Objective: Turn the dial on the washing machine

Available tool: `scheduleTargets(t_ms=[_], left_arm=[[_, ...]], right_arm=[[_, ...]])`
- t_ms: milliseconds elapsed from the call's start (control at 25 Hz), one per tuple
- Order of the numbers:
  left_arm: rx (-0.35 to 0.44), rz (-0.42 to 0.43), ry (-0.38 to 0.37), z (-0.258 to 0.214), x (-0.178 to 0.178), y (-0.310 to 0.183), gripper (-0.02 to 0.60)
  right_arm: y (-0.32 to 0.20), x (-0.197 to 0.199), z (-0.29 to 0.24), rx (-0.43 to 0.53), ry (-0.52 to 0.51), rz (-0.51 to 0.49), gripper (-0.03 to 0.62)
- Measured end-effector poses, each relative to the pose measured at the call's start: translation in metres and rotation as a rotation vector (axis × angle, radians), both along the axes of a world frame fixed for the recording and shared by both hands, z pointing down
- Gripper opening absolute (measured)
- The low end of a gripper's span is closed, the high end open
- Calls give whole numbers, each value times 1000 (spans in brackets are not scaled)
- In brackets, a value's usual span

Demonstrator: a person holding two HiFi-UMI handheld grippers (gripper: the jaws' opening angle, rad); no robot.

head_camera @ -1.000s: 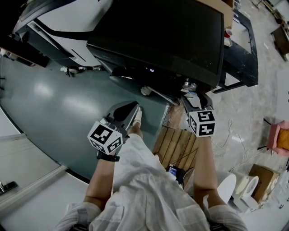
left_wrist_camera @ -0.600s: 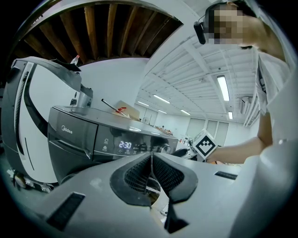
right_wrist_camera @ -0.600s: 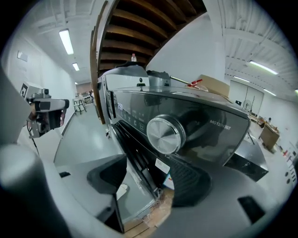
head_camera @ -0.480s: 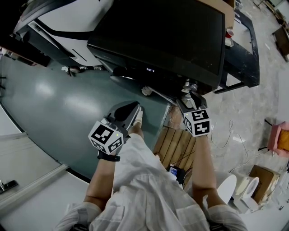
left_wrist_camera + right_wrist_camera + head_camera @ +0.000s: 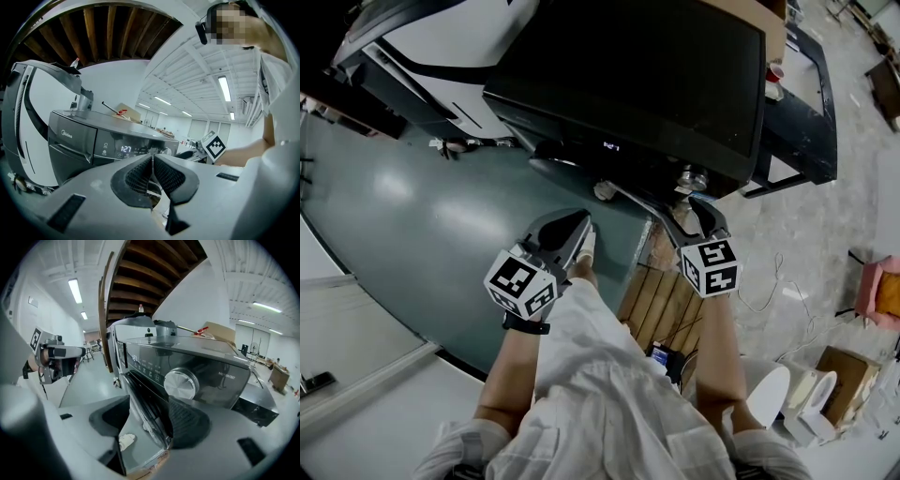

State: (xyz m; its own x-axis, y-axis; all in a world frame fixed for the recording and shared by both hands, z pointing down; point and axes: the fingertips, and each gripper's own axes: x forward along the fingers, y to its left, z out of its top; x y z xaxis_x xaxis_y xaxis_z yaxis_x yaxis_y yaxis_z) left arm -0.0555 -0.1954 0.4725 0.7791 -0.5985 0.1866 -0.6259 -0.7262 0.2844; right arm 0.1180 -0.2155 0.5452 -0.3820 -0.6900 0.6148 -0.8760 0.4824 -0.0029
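Note:
The dark grey washing machine (image 5: 637, 75) fills the top of the head view. Its silver dial (image 5: 692, 178) sits on the front panel, right of the lit display (image 5: 610, 146). My right gripper (image 5: 680, 214) is open, a short way in front of and below the dial, touching nothing. In the right gripper view the dial (image 5: 180, 384) lies just past the spread jaws of that gripper (image 5: 150, 423), with the edge of the open door (image 5: 143, 408) between them. My left gripper (image 5: 579, 225) hangs shut and empty over the floor; its view shows it (image 5: 153, 172) before the display (image 5: 125, 149).
A slatted wooden pallet (image 5: 670, 305) lies at the person's feet right of the green floor (image 5: 412, 216). A white scrap (image 5: 602, 189) lies under the door. White rolls (image 5: 806, 394) and a cardboard box (image 5: 848, 366) sit at lower right. A white machine (image 5: 441, 37) stands at upper left.
My right gripper has drawn back from the dial toward the person and its jaws now stand spread. The left gripper has stayed put.

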Motion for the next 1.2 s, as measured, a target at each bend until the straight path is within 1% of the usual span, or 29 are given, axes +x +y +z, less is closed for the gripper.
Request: scheduleTargets(t_ms=[120,240,400,560,680,760,840,960,1200], left_arm=[[11,6,-6,-5,3,3,17],[25,8,-14,-14,6,11,17],[58,0,-21,-34,8,26,17],[102,-41,-19,-60,1,41,17],[133,-77,-26,-78,-9,56,17],[152,-103,-26,-91,-16,66,17],[171,-125,-26,-102,-21,78,17],[199,-143,-33,-116,-25,95,17],[236,-149,-43,-135,-22,114,17]], right_arm=[[6,7,-16,56,-54,24,268],[17,19,-41,155,-110,54,245],[44,42,-83,295,-153,115,184],[85,69,-117,387,-127,176,98],[119,93,-137,432,-100,231,37],[142,109,-149,454,-101,275,2],[163,123,-161,469,-113,306,2],[191,137,-173,492,-108,322,2],[219,150,-186,519,-78,337,0]])
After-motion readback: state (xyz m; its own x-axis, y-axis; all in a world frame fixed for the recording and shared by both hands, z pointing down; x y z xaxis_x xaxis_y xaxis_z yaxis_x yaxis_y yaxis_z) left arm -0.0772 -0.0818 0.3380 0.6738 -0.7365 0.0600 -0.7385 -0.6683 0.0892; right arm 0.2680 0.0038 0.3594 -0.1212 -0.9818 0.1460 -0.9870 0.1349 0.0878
